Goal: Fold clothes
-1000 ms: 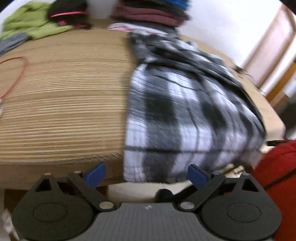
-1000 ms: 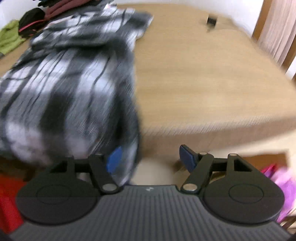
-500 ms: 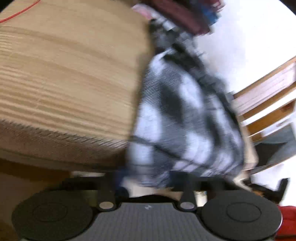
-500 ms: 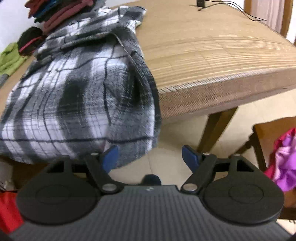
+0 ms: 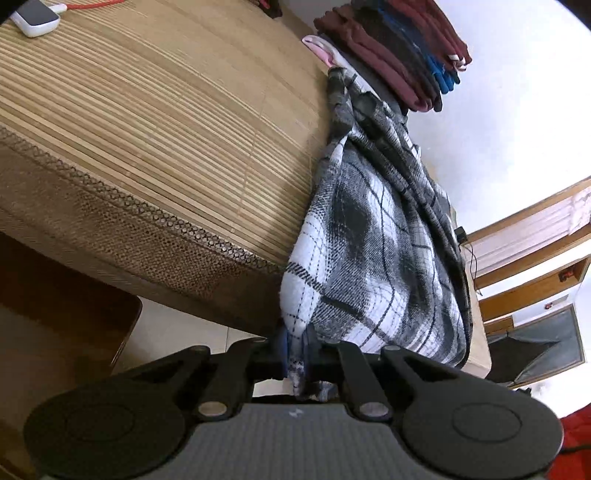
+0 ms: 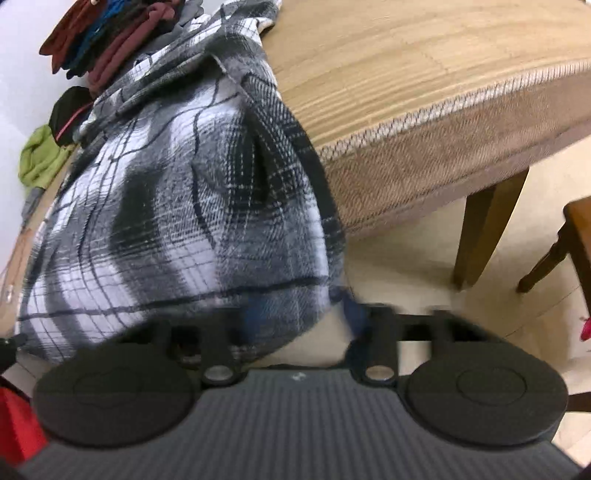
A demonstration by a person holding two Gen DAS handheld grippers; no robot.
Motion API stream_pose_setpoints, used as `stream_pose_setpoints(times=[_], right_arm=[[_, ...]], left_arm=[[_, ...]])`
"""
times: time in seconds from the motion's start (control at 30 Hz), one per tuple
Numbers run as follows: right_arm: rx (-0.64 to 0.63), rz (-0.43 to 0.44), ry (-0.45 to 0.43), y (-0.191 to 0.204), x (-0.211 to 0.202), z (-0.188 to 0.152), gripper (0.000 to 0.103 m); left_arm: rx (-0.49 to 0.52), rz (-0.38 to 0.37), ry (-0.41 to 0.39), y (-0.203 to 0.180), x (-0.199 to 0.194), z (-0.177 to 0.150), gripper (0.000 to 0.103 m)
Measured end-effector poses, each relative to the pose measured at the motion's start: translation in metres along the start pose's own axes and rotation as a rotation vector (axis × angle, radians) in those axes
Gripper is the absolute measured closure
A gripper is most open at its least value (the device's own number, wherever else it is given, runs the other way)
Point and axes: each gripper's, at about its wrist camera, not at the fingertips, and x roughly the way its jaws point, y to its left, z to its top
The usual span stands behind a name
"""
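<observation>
Black-and-white plaid flannel, a shirt (image 5: 373, 258), is the landmark: it lies on the bamboo-mat counter (image 5: 147, 122) and spills over the counter's near edge.

Left wrist view, from left to right: far left of the shirt, at the counter's far corner, sits a small white device (image 5: 35, 16) with a red cable (image 5: 88, 4) beside it. Bare slatted mat fills the stretch up to the shirt's left side. Below the shirt's hanging hem, the left hand-held gripper (image 5: 295, 350) is clenched on a bottom corner of the fabric, the cloth pinched between its blue pads and trailing down behind them. Beyond the shirt's far end, a stack of folded clothes (image 5: 399, 48) in maroon, blue and dark tones rests on the counter, touching the shirt's top. To the right of the shirt stands wooden furniture (image 5: 532, 266) against a white wall.

Right wrist view, from left to right: left of the shirt (image 6: 177, 192) lie a green garment (image 6: 40, 158) and a black item with a pink stripe (image 6: 70, 114); the folded stack (image 6: 107, 40) sits at the shirt's far end. The right hand-held gripper (image 6: 301, 317) is at the hem's right corner, with cloth draped over its left finger; motion blur smears both pads, so I cannot tell whether it grips. Right of the shirt runs bare counter, then a counter leg (image 6: 487, 229) and a wooden chair (image 6: 569, 240).
</observation>
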Motion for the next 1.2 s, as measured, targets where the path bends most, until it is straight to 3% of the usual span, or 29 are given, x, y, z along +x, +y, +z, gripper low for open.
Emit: stream_pose_setpoints(times=[0.23, 0.43, 0.57, 0.73, 0.83, 0.9, 0.97, 1.03, 1.1, 1.17, 1.2], right_arm=[[0.084, 0.075, -0.068, -0.006, -0.025, -0.008, 0.096], [0.257, 0.290, -0.305, 0.002, -0.101, -0.008, 0.097], [0.387, 0.388, -0.505, 0.010, -0.131, 0.022, 0.099], [0.451, 0.496, -0.676, 0.011, -0.141, 0.083, 0.100], [0.478, 0.534, -0.800, 0.005, -0.139, 0.126, 0.100], [0.460, 0.530, -0.813, 0.000, -0.132, 0.156, 0.100], [0.386, 0.478, -0.721, -0.002, -0.115, 0.192, 0.100], [0.319, 0.409, -0.506, -0.002, -0.092, 0.216, 0.096], [0.264, 0.332, -0.278, -0.001, -0.067, 0.221, 0.086], [0.243, 0.264, -0.071, -0.005, -0.048, 0.202, 0.029], [0.245, 0.251, -0.004, -0.008, -0.045, 0.189, 0.021]], left_arm=[[0.018, -0.014, -0.019, -0.010, -0.012, 0.001, 0.095], [-0.052, -0.104, -0.172, -0.041, -0.064, 0.007, 0.096], [-0.114, -0.145, -0.304, -0.065, -0.082, 0.036, 0.097], [-0.198, -0.246, -0.409, -0.094, -0.079, 0.079, 0.097], [-0.188, -0.236, -0.456, -0.110, -0.067, 0.110, 0.097], [-0.195, -0.236, -0.488, -0.119, -0.055, 0.129, 0.097], [-0.203, -0.225, -0.510, -0.128, -0.038, 0.146, 0.097], [-0.196, -0.204, -0.500, -0.136, -0.021, 0.159, 0.097], [-0.211, -0.208, -0.473, -0.135, -0.010, 0.161, 0.097], [-0.215, -0.199, -0.437, -0.133, -0.002, 0.161, 0.097], [-0.204, -0.189, -0.407, -0.129, 0.000, 0.162, 0.097]])
